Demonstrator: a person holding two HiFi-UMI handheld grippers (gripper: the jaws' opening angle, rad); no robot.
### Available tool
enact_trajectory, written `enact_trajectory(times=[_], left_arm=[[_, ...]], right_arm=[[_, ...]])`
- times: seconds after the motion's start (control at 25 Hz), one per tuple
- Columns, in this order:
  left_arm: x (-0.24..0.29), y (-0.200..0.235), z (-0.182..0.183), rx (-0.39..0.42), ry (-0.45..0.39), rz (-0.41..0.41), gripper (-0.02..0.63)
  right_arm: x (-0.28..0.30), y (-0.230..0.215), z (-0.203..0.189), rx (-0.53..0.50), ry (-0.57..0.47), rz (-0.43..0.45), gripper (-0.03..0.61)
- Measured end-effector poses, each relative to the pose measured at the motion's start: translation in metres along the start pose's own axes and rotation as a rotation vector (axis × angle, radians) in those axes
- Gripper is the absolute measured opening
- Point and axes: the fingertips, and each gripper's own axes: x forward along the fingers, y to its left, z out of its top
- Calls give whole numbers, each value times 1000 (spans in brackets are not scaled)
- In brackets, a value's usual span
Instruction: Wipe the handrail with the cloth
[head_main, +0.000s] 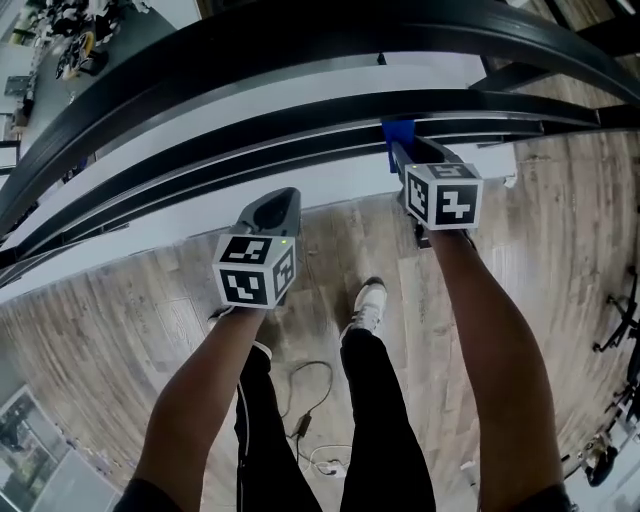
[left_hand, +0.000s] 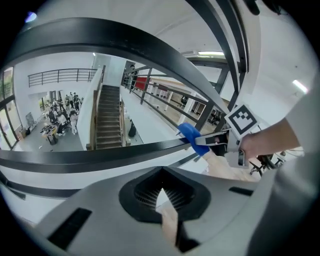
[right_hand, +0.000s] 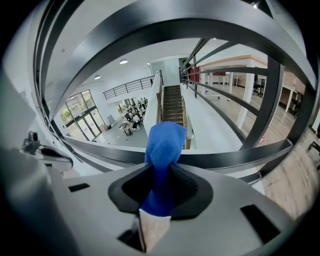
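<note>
1. Right tool (right_hand: 160, 189) is clenched on the blue cloth (right_hand: 164, 145). The cloth's lower end is pinched between the jaws and its bunched top stands out in front of them.
2. In the head view, the right tool (head_main: 405, 152) presses the cloth (head_main: 397, 132) against a dark curved bar of the handrail (head_main: 300, 112), toward the right of the part in view.
3. Left tool (left_hand: 162, 194) has its jaws drawn together with nothing between them. In the head view it hangs back from the railing, low and to the left (head_main: 275, 210), taking no part in the wipe.
4. Progress, as a judgement: the wipe looks to be under way, since cloth and bar touch. No streak, dust line or wet mark shows which stretch is done, and a long run of bar sweeps away to the left.
5. The handrail (right_hand: 235, 159) is black, smooth and slightly glossy, one of several parallel curved bars. The cloth is soft, thick and bright blue, folded into a rounded wad.
</note>
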Motion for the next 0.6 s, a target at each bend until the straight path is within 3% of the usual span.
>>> enact_trajectory(times=[0.28,0.6], left_arm=[[54,-69,19,29,21,-68,3],[99,-131,36,79,44,-111,3]], right_arm=[[-22,-98,-2,28,21,-31,98],[-48,-226,-12,46,61,-147,98]])
